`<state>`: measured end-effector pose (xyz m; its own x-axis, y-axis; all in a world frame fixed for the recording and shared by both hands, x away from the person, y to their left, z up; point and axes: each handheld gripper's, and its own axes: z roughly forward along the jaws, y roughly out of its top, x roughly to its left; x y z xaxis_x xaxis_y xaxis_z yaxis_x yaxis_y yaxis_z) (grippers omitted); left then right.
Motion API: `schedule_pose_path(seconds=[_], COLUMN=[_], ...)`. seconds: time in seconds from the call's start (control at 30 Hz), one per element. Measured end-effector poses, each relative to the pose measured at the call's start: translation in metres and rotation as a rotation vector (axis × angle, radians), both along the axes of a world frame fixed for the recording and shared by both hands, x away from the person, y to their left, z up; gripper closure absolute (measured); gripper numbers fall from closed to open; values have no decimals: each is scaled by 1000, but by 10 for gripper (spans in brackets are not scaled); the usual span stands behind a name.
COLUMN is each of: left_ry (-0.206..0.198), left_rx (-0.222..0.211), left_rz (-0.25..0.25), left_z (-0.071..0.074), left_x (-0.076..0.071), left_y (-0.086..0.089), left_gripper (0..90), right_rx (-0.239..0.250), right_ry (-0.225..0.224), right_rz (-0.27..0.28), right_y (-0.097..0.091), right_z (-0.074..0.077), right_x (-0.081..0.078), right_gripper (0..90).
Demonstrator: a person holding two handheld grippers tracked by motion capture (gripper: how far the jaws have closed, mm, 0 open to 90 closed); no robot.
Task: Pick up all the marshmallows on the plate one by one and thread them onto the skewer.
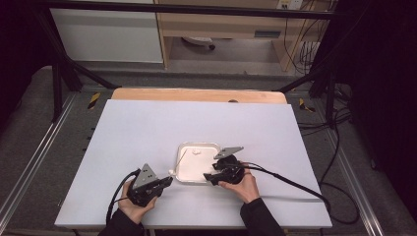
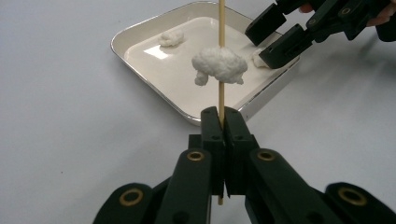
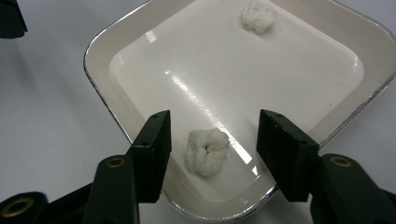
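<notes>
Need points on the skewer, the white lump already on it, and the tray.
skewer [image 2: 221, 28], left gripper view, bare shaft above the lump.
white lump on the skewer [image 2: 219, 64], left gripper view, middle of the lump.
tray [image 3: 95, 42], right gripper view, metal rim at its left corner.

A lab: black metal frame [image 1: 59, 73] around the table [image 1: 147, 128], cables [image 1: 314, 49] trailing.

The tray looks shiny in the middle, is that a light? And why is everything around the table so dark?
Right gripper view: a bright streak of glare from a lamp overhead runs across the glossy cream square tray. Left gripper view: a smaller glare patch sits near the tray's far corner. High view: the white table is lit, its surroundings in shadow.
</notes>
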<state>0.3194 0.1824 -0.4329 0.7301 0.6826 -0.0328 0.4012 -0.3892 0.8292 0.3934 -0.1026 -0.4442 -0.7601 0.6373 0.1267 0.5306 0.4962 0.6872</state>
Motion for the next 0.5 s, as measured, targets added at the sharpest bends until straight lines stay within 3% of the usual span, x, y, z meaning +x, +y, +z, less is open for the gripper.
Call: schedule_pose_path(seconds=[0.13, 0.5], left_ry=[-1, -3], left_rx=[2, 2], left_rz=[1, 2], left_z=[0, 0], left_x=[0, 0], left_y=[0, -1], left_gripper=[887, 886], right_rx=[-19, -25], right_ry=[-30, -47], right_rz=[12, 49], right_y=[1, 2], right_z=[-2, -3], right_x=[-2, -9], right_gripper=[535, 706])
